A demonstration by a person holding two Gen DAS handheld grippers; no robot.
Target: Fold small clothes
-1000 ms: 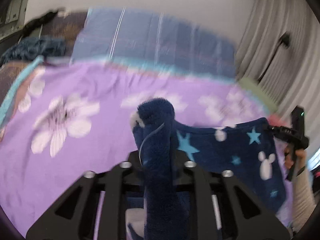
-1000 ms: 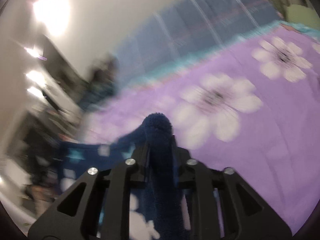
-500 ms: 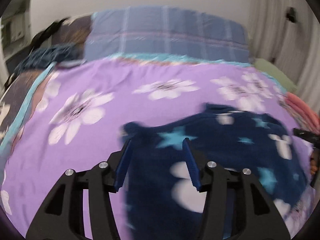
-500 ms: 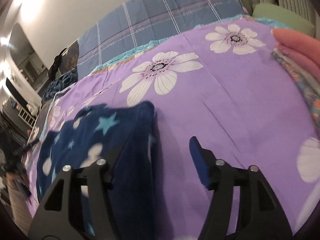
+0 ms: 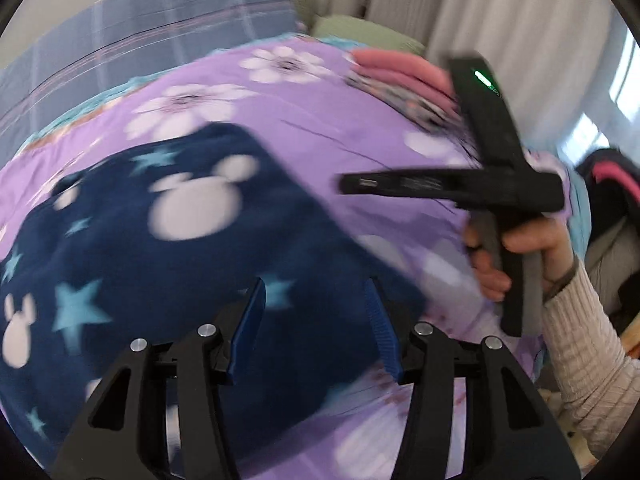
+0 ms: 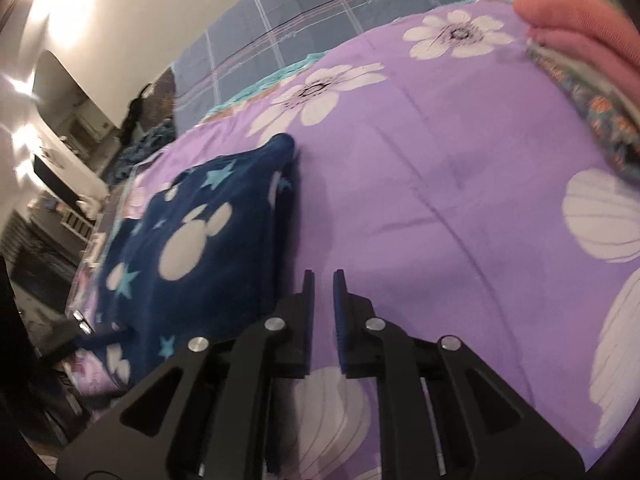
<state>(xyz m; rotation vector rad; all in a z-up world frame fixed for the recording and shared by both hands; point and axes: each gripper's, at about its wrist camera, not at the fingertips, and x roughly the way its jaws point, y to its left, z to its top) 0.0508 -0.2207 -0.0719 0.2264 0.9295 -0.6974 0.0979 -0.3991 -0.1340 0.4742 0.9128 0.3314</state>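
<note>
Left wrist view: navy fleece garment (image 5: 168, 240), printed with pale stars and mouse-head shapes, lies spread on the purple flowered bedspread (image 5: 320, 120), filling the left and centre of the frame. Left gripper (image 5: 318, 328) hangs over the garment's near right part; its jaws stand apart, blue pads clear of the cloth, nothing between them. Picture is motion-blurred.

To the right, a hand (image 5: 516, 252) in a ribbed cream sleeve (image 5: 592, 356) holds the right gripper (image 5: 472, 188) by its handle, above the bedspread beside the garment's right edge.

Right wrist view: the same garment (image 6: 200, 240) lies to the left of the right gripper (image 6: 322, 280), whose jaws are drawn together with only a narrow slit between the pads, nothing held. They sit over bare bedspread (image 6: 440, 200), just beside the garment's right edge.

Further out: a folded pink stack (image 6: 580, 32) rests at the bed's far right; a blue plaid cover (image 6: 320, 12) lies at the head.
</note>
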